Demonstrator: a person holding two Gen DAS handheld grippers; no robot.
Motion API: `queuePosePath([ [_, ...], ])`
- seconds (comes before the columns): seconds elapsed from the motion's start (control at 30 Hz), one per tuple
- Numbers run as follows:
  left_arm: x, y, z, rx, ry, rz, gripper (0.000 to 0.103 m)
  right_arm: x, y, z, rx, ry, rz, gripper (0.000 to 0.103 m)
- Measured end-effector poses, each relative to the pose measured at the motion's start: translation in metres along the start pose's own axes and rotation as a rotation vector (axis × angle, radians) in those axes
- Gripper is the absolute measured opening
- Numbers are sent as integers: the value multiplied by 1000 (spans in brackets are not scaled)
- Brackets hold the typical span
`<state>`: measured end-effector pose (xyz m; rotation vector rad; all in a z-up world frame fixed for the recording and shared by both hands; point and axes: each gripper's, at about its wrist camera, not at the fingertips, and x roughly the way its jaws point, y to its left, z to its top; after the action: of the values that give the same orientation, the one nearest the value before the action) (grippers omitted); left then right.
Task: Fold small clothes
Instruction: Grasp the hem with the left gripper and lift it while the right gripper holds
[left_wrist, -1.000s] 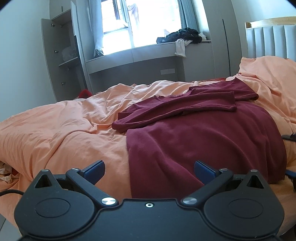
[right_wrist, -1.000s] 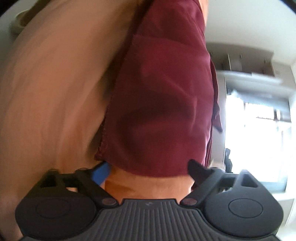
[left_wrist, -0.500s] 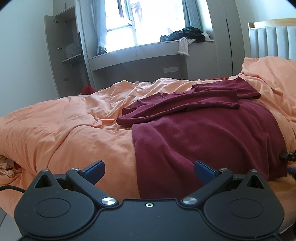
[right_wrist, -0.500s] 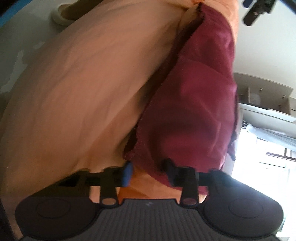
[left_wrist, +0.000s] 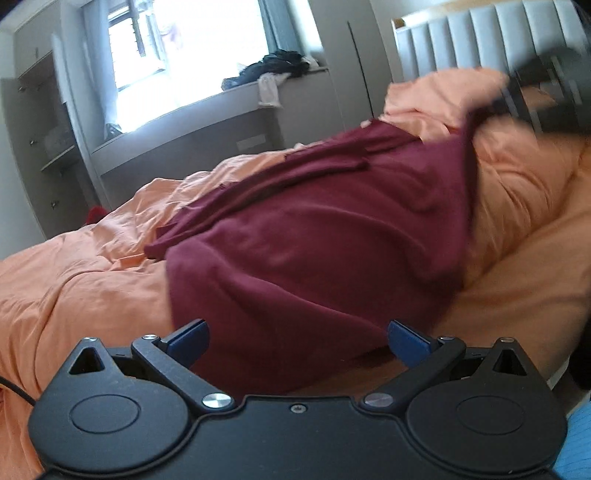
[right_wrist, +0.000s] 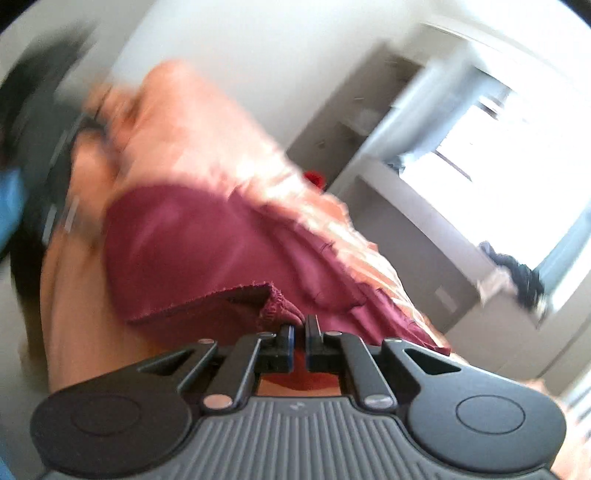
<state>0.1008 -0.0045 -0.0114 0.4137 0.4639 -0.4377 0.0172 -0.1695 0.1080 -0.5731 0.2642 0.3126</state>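
A dark red long-sleeved top (left_wrist: 314, 240) lies spread on the orange duvet (left_wrist: 74, 288), sleeves folded across its far part. My left gripper (left_wrist: 297, 338) is open and empty, its blue fingertips (left_wrist: 188, 338) just above the top's near hem. My right gripper (right_wrist: 299, 330) is shut on the hem corner of the red top (right_wrist: 207, 243) and holds it lifted. In the left wrist view the right gripper (left_wrist: 546, 96) is a blur at the upper right, pulling the top's right edge up off the bed.
A grey padded headboard (left_wrist: 480, 37) stands at the far right. A window ledge (left_wrist: 207, 110) with a pile of dark clothes (left_wrist: 273, 66) runs along the back wall. Open grey shelves (left_wrist: 40, 140) stand at the left. A red object (left_wrist: 98, 214) lies beyond the bed.
My right gripper closed on the top's hem corner and lifted it up and toward the headboard. The left gripper tilted and moved closer to the near hem, still open.
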Motion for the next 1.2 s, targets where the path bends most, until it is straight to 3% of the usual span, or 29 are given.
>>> queuePosePath([
  [0.13, 7, -21, -2, 34, -11, 0, 103, 3, -41, 28, 178, -51, -12, 5],
  [0.23, 11, -34, -1, 53, -34, 11, 103, -2, -65, 33, 238, -78, -34, 5],
  [0.33, 23, -40, 5, 55, -26, 99, 102, -18, -81, 33, 245, -97, -58, 5],
  [0.4, 29, -37, 9, 33, -20, 151, 96, -24, -79, 33, 257, -109, -69, 5],
  [0.57, 41, -11, 10, -75, 60, 200, 57, -20, -78, 31, 292, -136, -101, 5],
  [0.67, 35, -4, 6, -67, 55, 253, 41, -19, -80, 32, 301, -141, -118, 5],
  [0.87, 19, 2, -4, -36, 53, 343, 20, -20, -81, 26, 337, -147, -143, 5],
  [1.0, 9, 4, -10, -19, 34, 373, 16, -23, -81, 19, 363, -141, -156, 5],
  [1.07, 7, 5, -9, -27, 21, 378, 6, -24, -79, 16, 368, -140, -162, 5],
  [1.2, -4, 11, -5, -85, -22, 427, 5, -29, -70, 8, 368, -138, -199, 5],
])
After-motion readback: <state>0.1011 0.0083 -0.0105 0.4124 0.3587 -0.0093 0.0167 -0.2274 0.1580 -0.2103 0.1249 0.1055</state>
